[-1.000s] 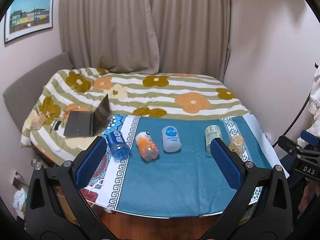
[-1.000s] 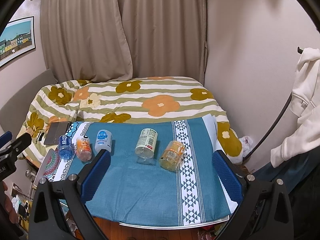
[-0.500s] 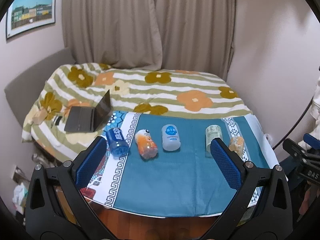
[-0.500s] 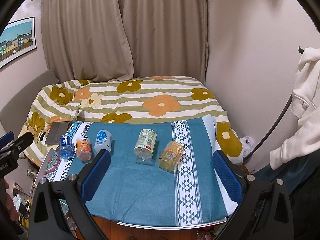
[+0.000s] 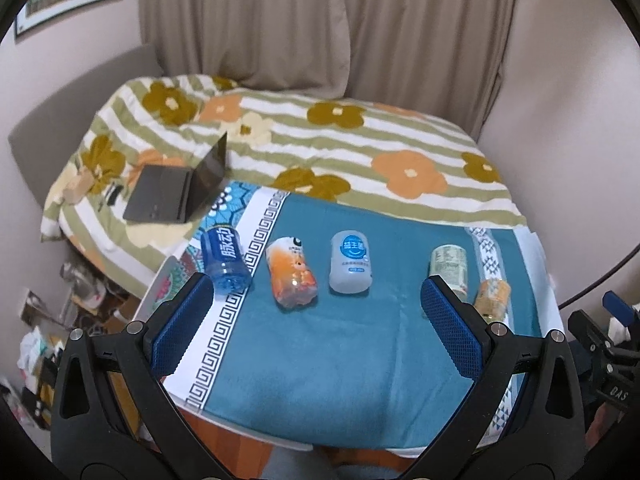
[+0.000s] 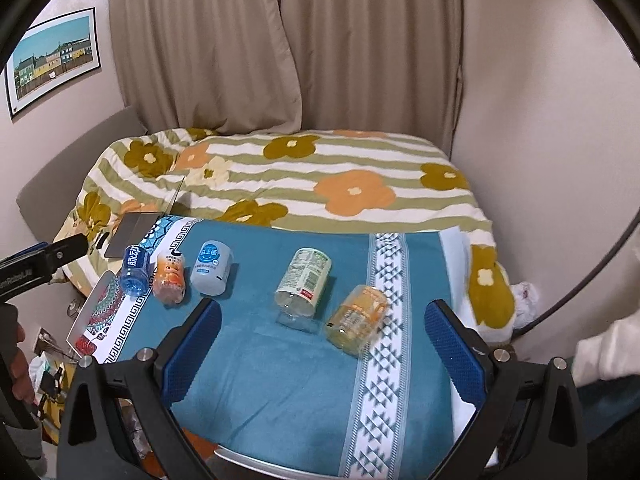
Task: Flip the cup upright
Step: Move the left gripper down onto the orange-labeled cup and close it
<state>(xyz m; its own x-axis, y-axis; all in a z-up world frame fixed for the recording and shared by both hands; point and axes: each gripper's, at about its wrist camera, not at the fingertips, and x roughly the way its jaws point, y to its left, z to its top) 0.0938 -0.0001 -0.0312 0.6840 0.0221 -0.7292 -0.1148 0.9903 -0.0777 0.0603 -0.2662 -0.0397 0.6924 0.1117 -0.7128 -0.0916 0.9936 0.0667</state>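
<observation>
Several plastic cups lie on their sides in a row on a teal cloth [image 5: 320, 360]: a blue one [image 5: 224, 261], an orange one [image 5: 291, 276], a white-blue one [image 5: 351, 262], a green-label one [image 5: 449, 266] and a yellow one [image 5: 493, 298]. The right wrist view shows the same row: blue [image 6: 135, 269], orange [image 6: 170, 278], white-blue [image 6: 211, 268], green-label [image 6: 304, 282], yellow [image 6: 358, 317]. My left gripper [image 5: 316, 324] is open and empty, short of the cups. My right gripper [image 6: 324, 346] is open and empty, in front of the green-label and yellow cups.
A bed with a flowered striped quilt [image 5: 360, 152] lies behind the table. An open laptop [image 5: 180, 190] sits on it at the left. Curtains [image 6: 320, 48] hang at the back. Clutter lies on the floor at left [image 5: 52, 320]. White clothing [image 6: 604, 356] hangs at right.
Both grippers have moved forward and tilted down toward the table, so the cups look larger. Both stay open; no cup has moved.
</observation>
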